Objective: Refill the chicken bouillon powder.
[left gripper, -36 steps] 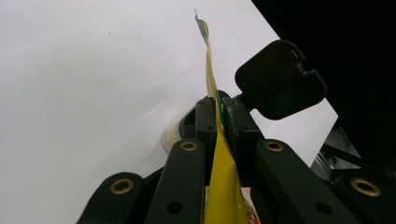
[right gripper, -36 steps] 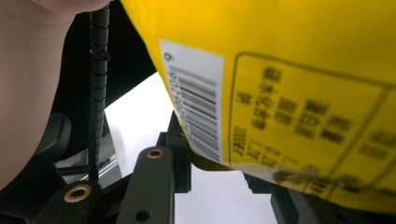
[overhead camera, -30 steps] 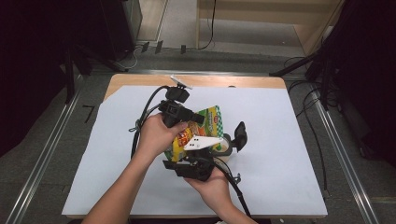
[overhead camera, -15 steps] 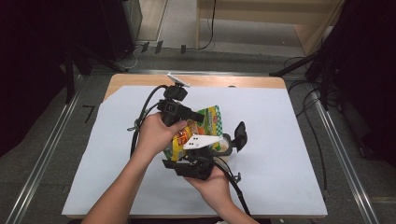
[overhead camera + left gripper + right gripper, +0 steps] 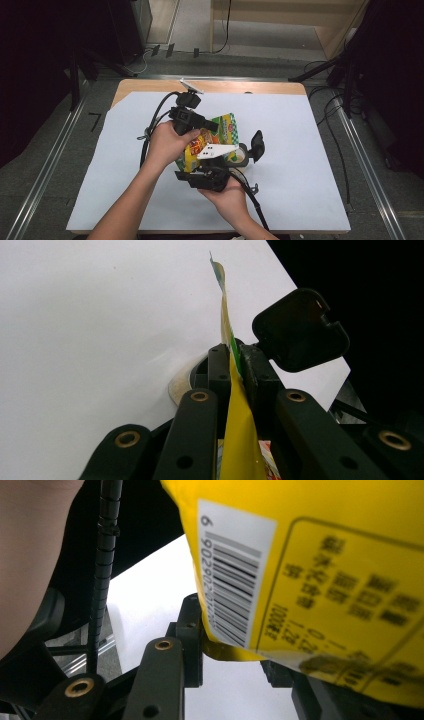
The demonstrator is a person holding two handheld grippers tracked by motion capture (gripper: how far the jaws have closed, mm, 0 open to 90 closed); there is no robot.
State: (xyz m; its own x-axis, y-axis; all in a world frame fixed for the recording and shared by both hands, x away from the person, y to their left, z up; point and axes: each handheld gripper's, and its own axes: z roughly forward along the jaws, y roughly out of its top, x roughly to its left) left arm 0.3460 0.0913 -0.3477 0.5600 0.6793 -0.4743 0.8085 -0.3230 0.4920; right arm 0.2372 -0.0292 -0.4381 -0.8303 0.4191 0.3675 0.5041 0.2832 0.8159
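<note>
**Operator:** Status of both tools?

**Technician:** The left gripper (image 5: pixel 234 357) has its jaws closed flat on the thin edge of the snack bag (image 5: pixel 210 140); in the left gripper view the yellow film runs straight up between them. The right gripper (image 5: pixel 227 637) holds a lower corner of the same bag, its jaws pressed on the fold just beneath the barcode label (image 5: pixel 230 575). Neither jaw pair stands open.

**Operator:** Where does the bag sit?

**Technician:** Between the two grippers, raised off the white sheet (image 5: pixel 300 150). From the left gripper, the bag extends forward and upward; from the right gripper, it hangs directly above and ahead. A black hinged lid (image 5: pixel 257 145) and a round container (image 5: pixel 240 157) lie just beyond the left gripper's jaws, close under the bag.

**Operator:** Step in hand?

**Technician:** By judgement — two-point hold established, likely preparation for tearing or opening the bag over the container.

**Operator:** Next move?

**Technician:** It calls for opposed pull from both grippers along the seam, firm clamping retained — slack film can slip from the jaws. Keep the bag mouth above the container.
</note>
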